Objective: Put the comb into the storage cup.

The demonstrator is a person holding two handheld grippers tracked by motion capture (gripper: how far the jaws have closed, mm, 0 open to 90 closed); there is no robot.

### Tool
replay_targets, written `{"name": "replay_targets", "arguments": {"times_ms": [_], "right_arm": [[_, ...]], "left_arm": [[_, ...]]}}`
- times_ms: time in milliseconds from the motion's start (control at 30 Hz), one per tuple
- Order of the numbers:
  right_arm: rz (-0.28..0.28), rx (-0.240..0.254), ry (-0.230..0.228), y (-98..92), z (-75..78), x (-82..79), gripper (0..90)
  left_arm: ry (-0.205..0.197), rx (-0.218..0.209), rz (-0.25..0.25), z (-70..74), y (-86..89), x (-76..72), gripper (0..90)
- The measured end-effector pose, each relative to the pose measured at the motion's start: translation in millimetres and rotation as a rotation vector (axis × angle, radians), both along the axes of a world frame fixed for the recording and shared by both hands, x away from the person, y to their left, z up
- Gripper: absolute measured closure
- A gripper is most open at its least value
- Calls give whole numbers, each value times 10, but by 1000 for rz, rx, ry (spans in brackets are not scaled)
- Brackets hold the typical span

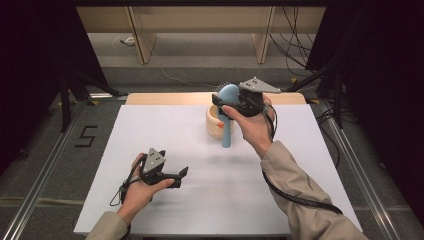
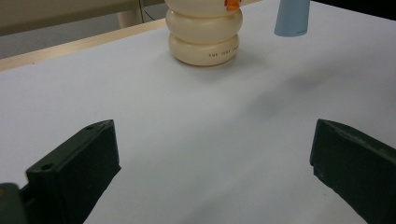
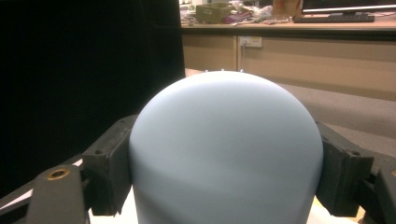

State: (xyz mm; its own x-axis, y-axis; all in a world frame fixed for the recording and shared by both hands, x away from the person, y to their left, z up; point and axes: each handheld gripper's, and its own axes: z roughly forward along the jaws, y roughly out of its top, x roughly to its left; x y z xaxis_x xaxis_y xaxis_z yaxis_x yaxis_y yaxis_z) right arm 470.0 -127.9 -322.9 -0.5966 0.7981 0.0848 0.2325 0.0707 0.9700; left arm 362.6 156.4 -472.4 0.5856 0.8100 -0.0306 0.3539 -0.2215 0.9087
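While the right gripper [image 3: 224,186] clamps the blue hairbrush [image 3: 226,149], hiding its bristles, left gripper [image 2: 210,177] gapes empty.

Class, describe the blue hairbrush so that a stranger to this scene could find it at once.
Start at the white table and look to its far edge, where a cream ridged holder stands. Right beside it, the right gripper clamps the blue hairbrush by its rounded head, handle hanging down. It is the only blue thing there.

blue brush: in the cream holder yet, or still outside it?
Outside. The right hand-held gripper clamps the blue brush by its head; its handle hangs in front of the cream holder.
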Motion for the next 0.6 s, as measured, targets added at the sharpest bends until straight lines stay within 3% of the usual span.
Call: {"name": "replay_targets", "arguments": {"times_ms": [600], "right_arm": [[-20,3,-15,-20,43,67,208]], "left_arm": [[3,-5,3,-1,3,8,9]]}}
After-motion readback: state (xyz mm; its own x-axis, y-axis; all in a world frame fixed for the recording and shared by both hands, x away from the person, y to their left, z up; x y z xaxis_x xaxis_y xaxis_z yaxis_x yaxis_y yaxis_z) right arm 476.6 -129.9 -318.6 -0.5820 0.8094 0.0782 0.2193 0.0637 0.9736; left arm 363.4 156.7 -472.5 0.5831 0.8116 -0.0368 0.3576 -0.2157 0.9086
